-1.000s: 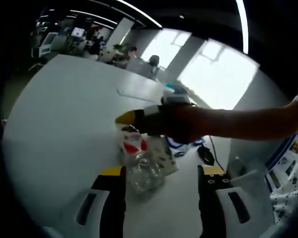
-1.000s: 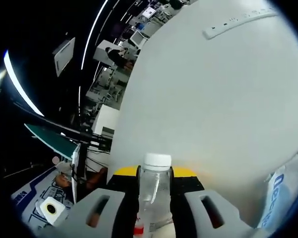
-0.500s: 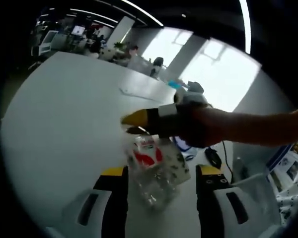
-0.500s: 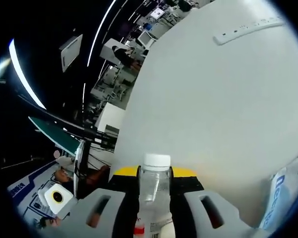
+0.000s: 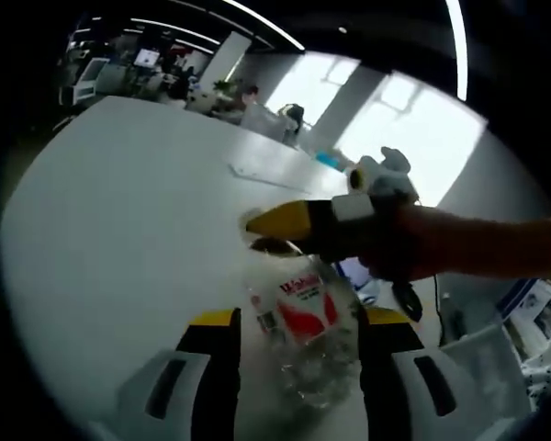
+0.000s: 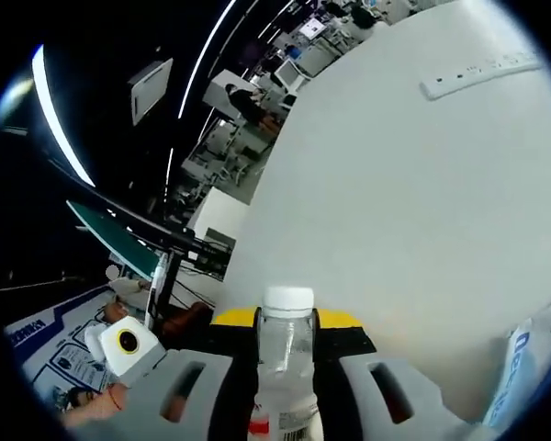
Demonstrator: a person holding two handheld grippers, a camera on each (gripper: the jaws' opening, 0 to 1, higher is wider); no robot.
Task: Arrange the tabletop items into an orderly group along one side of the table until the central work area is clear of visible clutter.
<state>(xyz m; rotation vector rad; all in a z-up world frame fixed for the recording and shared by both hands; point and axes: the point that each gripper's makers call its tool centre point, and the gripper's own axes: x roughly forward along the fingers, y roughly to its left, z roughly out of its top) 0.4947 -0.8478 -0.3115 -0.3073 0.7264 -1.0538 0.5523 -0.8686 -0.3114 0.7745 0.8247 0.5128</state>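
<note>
A clear plastic bottle with a red and white label stands between the two jaws of my left gripper. Those jaws are open and flank its body on either side. My right gripper reaches in from the right, held by a person's hand, and grips the bottle at its neck. In the right gripper view the white cap rises just above the yellow tips, and the right gripper is shut on the neck below it. White table lies ahead.
A white power strip lies far across the table, also seen as a power strip. A blue and white packet sits at the lower right. A black mouse and a white bin lie beyond the bottle.
The bottle, held by the right gripper, has come in from ahead of the left jaws to stand between them. The right gripper stays shut on its neck.
</note>
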